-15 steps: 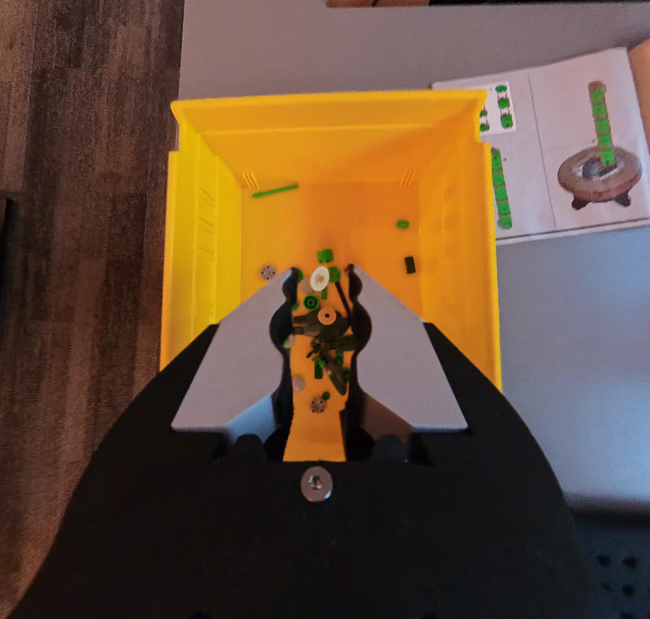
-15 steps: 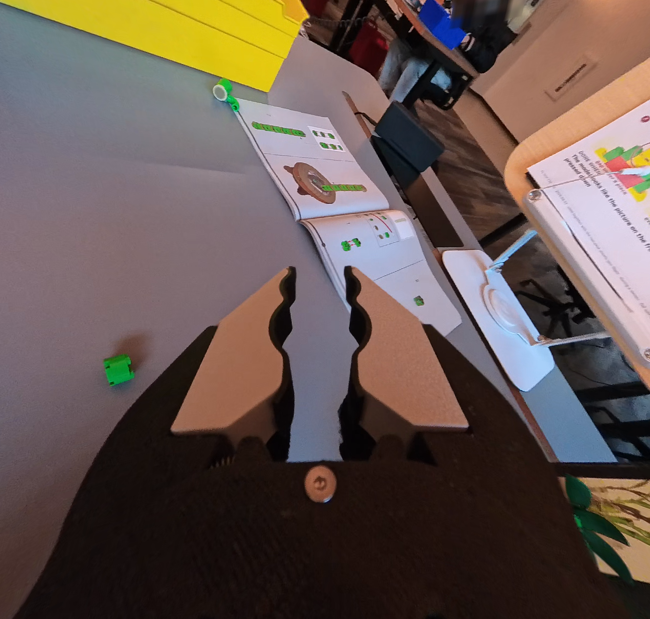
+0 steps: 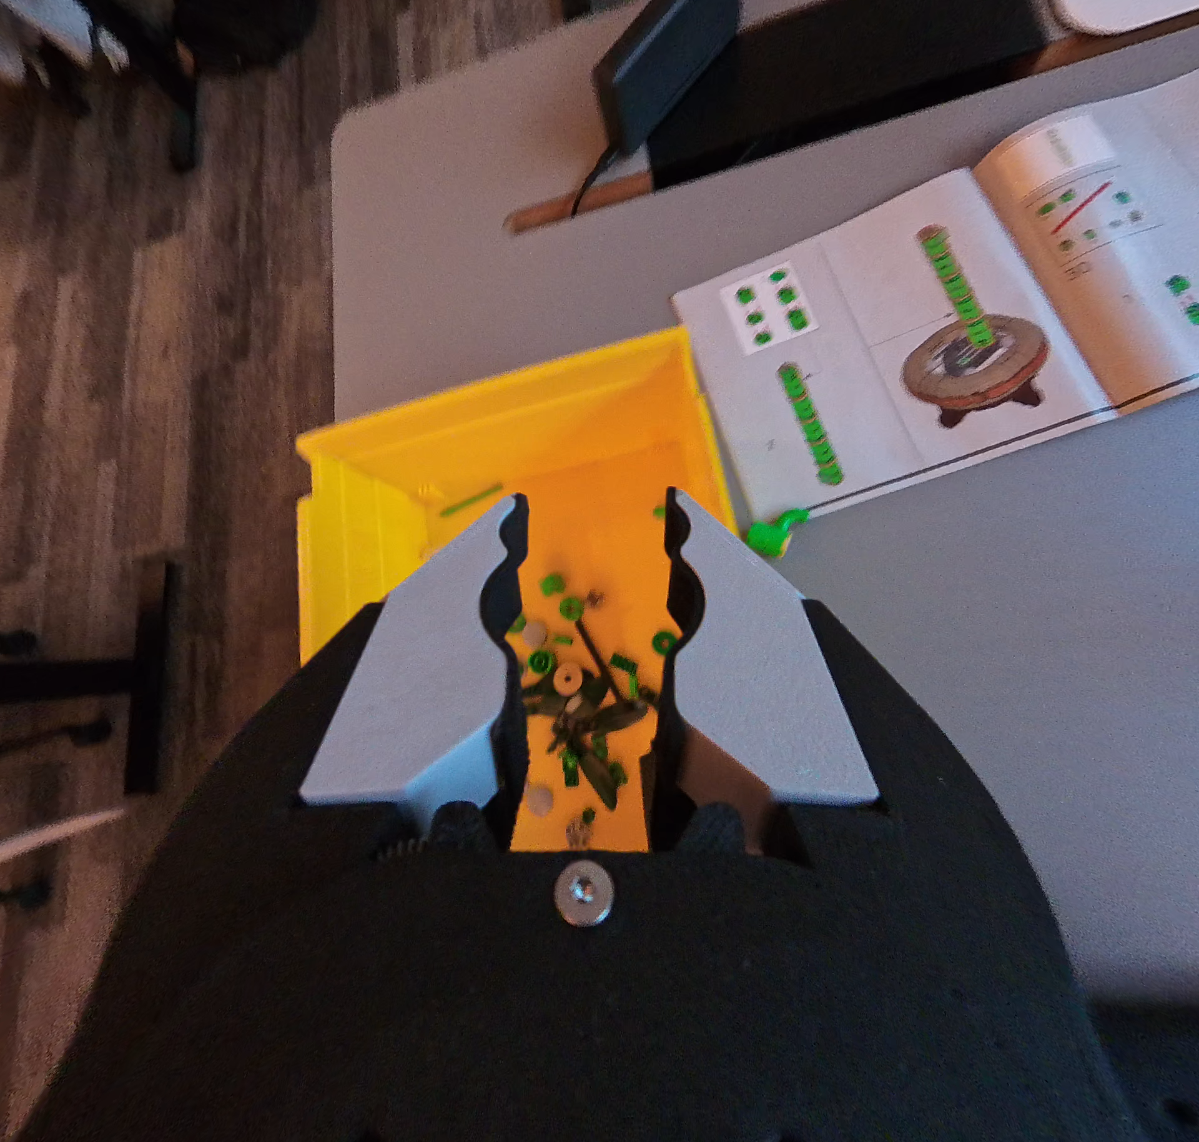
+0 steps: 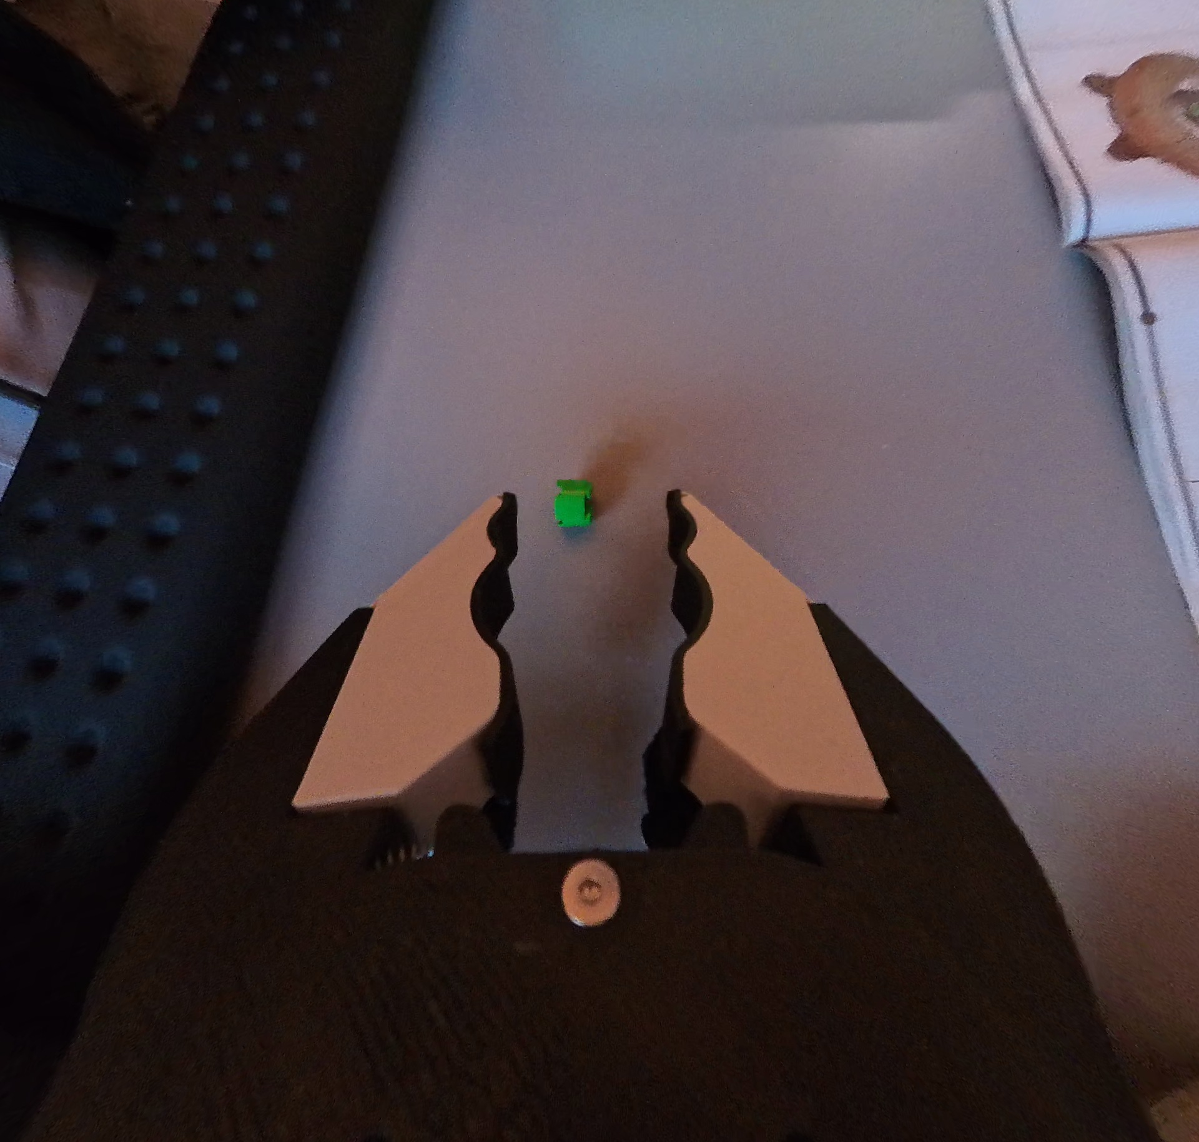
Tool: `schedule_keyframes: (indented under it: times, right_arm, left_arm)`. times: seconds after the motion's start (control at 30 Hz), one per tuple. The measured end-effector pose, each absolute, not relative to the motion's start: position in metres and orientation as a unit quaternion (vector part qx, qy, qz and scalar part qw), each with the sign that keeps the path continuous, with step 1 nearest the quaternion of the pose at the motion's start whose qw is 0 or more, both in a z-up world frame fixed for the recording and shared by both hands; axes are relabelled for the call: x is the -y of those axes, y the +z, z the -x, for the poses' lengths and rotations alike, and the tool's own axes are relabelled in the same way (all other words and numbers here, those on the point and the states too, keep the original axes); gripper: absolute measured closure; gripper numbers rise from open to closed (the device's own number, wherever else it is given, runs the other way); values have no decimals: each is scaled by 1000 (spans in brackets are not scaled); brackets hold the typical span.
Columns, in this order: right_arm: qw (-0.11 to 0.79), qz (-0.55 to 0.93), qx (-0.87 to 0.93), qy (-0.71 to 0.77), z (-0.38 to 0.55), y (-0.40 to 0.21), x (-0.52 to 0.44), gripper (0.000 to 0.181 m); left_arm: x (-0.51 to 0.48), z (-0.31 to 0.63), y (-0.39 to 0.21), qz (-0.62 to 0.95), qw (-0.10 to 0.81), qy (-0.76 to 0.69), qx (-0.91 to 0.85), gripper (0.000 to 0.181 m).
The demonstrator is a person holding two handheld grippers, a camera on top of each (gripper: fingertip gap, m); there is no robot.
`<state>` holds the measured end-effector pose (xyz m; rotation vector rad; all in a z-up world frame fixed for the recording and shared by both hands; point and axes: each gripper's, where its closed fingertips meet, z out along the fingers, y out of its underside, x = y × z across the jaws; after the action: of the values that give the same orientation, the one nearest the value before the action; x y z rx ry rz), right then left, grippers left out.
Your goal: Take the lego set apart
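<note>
In the left wrist view, my left gripper (image 3: 592, 502) is open and empty above a yellow bin (image 3: 493, 390). Several loose green, dark and white lego pieces (image 3: 587, 695) lie on the bin's floor. A small green lego piece (image 3: 772, 532) lies on the grey table beside the bin's right corner. In the right wrist view, my right gripper (image 4: 589, 499) is open and empty just above the grey table (image 4: 714, 267). A small green lego brick (image 4: 573, 503) lies on the table between its fingertips, nearer the left one.
An open instruction booklet (image 3: 908, 345) lies on the table right of the bin; it also shows at the right edge of the right wrist view (image 4: 1129, 137). A black studded mat (image 4: 162, 364) runs along the table's left side. Wood floor (image 3: 162, 332) lies beyond the table edge. My right fingertips sit around 40 cm from my left ones.
My left gripper has opened wider and swung right and back over the bin. My right gripper has opened wider and turned left and down, so the green brick now sits between its fingertips.
</note>
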<state>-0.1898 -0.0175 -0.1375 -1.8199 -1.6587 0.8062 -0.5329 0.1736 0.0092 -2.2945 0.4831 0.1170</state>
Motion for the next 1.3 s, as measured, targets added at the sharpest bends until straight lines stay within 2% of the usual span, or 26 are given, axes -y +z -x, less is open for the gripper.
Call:
schedule_keyframes:
  times: [0.1,0.13,0.2,0.23,0.27,0.33,0.4,0.5,0.57,0.63,0.73,1.03,1.13,1.3]
  right_arm:
    - [246,681,625,293,190,-149,22,144]
    - [236,682,627,293,191,-153,24,149]
    - [231,685,634,274,190,-157,21,171]
    - [241,683,640,255,190,-154,18,171]
    - [270,674,649,229,191,-147,11,171]
    - [386,622,659,175,201,-115,-3,171]
    - [515,542,655,108,211,-72,-9,172]
    - [660,437,611,-21,209,-17,-12,172]
    - [727,380,563,-99,200,12,-11,172]
    - [753,340,549,-129,197,23,-5,172]
    - [757,337,542,-140,194,27,-6,172]
    - [749,351,550,-113,197,21,-8,172]
    - [724,442,528,46,199,16,-12,172]
    - [598,561,448,356,202,12,-8,171]
  left_arm:
    - [-181,486,33,861,445,18,-245,142]
    - [-181,465,42,843,467,-3,-266,143]
    - [-177,421,58,807,501,-58,-306,145]
    - [-174,399,64,791,512,-91,-323,146]
    - [-167,376,68,776,516,-132,-340,148]
    - [-145,329,69,746,492,-231,-384,148]
    - [-117,290,62,717,437,-328,-433,145]
    - [-63,248,53,621,353,-447,-539,141]
    - [-41,234,51,552,353,-477,-586,142]
    - [-29,226,41,522,347,-476,-616,139]
    - [-22,219,29,521,325,-471,-634,131]
    - [-7,203,18,508,301,-477,-651,144]
    - [-11,203,5,519,305,-434,-670,147]
    - [-7,201,12,490,351,-398,-692,141]
